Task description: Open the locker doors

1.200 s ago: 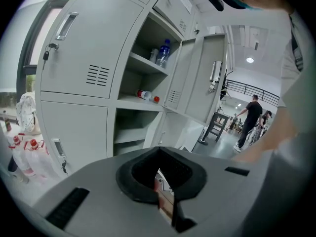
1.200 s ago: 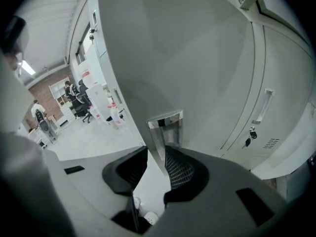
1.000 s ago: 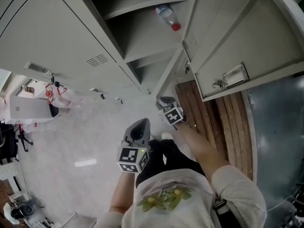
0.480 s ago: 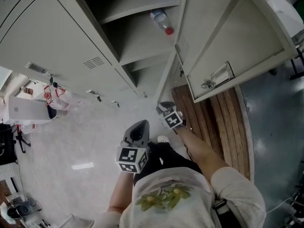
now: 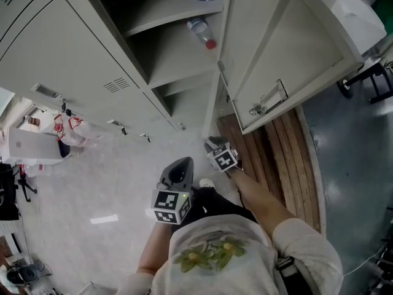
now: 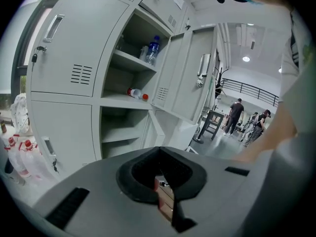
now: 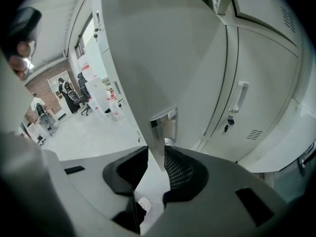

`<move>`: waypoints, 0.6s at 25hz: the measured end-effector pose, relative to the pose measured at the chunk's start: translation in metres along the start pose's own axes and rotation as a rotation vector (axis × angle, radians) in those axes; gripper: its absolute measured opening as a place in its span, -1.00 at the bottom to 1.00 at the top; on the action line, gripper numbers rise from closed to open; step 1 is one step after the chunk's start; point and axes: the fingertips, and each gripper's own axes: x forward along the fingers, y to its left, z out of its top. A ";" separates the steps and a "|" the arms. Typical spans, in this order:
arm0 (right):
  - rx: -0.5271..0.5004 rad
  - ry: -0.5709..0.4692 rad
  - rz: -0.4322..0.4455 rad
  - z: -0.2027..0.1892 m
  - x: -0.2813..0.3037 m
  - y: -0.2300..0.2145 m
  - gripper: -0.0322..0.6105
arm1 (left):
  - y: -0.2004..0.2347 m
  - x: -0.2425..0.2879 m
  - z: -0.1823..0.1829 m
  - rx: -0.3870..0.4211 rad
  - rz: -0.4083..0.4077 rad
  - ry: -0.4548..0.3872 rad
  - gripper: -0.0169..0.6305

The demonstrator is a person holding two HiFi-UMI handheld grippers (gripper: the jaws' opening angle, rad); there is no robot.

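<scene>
Right gripper: jaws clamped on the edge of a grey locker door, centre frame. Left gripper: jaws together, empty.

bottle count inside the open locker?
2. Upright bottle on the upper shelf; red-capped bottle lying on the shelf below. More may hide deeper in.

A red-capped bottle lies on its side ahead of you, a blue-labelled bottle stands one level up, and a slatted wooden platform covers the floor at your right.
</scene>
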 end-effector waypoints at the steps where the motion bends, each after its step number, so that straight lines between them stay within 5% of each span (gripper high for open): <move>1: 0.000 0.002 -0.006 -0.002 -0.002 -0.002 -0.53 | -0.001 0.000 0.000 0.000 -0.003 0.001 -0.86; 15: 0.028 0.008 -0.059 -0.024 -0.024 -0.025 -0.59 | -0.016 0.008 0.007 0.013 -0.033 0.004 -0.86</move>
